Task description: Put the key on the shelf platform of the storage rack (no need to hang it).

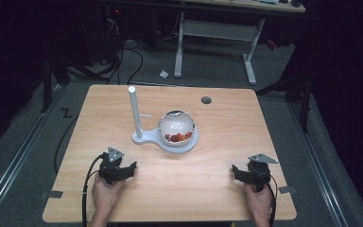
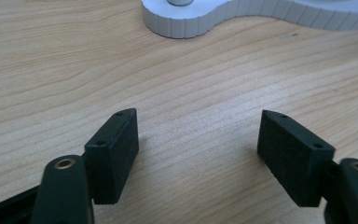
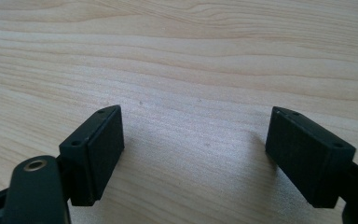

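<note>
The wooden tabletop (image 1: 217, 189) carries a white stand (image 1: 170, 141) near its middle, made of an upright post (image 1: 134, 111) and a round base on which a glass bowl (image 1: 176, 126) sits, with red pieces in its bottom. The 2 tools rest low at the near edge, well apart from the stand: the left tool (image 1: 128, 169), nearer to it, has its jaws spread with nothing between them, and the right tool (image 1: 236, 170) is likewise spread and empty over bare wood. The work appears to be at its start with the bowl untouched, and the next move likely calls for the left tool to travel forward to the stand's base (image 2: 186, 21) and line up on the bowl.
</note>
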The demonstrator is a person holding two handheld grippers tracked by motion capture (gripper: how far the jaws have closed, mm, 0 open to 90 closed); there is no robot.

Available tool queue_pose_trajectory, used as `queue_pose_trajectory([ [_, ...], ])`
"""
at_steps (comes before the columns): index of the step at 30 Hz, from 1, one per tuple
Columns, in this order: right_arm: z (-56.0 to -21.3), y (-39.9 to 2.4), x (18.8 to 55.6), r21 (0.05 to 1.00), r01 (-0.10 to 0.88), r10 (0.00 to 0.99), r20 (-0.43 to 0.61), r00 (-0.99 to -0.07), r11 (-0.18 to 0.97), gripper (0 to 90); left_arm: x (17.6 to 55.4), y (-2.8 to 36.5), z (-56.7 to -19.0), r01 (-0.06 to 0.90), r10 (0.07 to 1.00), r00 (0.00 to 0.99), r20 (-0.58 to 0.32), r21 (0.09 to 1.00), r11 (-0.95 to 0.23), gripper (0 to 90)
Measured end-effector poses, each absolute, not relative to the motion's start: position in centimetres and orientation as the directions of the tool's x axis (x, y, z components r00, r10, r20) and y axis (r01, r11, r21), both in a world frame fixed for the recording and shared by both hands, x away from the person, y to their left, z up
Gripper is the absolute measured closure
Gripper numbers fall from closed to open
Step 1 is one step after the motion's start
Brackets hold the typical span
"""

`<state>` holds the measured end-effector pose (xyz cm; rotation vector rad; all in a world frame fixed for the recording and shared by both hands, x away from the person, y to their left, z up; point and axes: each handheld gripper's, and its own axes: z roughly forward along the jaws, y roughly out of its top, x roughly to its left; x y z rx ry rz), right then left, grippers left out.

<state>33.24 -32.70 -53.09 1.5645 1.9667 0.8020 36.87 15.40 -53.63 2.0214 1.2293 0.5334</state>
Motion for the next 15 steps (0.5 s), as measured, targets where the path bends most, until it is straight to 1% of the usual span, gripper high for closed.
queue_pose_trajectory([
  [2, -53.09, -32.62, 33.23, 0.711, 0.685, 0.978, -0.021, -0.209, 0.162, 18.9, 36.90, 15.43, -53.64, 0.597, 0.886, 0.464, -0.017, 0.744, -0.299, 27.6],
  [5, -53.13, -32.65, 33.38, 0.709, 0.688, 0.980, -0.022, -0.200, 0.157, 15.3, 36.90, 15.42, -53.64, 0.597, 0.886, 0.464, -0.015, 0.744, -0.300, 27.3],
  [15, -53.14, -32.57, 33.40, 0.707, 0.691, 0.981, -0.021, -0.193, 0.152, 15.0, 36.88, 15.40, -53.63, 0.599, 0.886, 0.464, -0.013, 0.742, -0.303, 26.9],
])
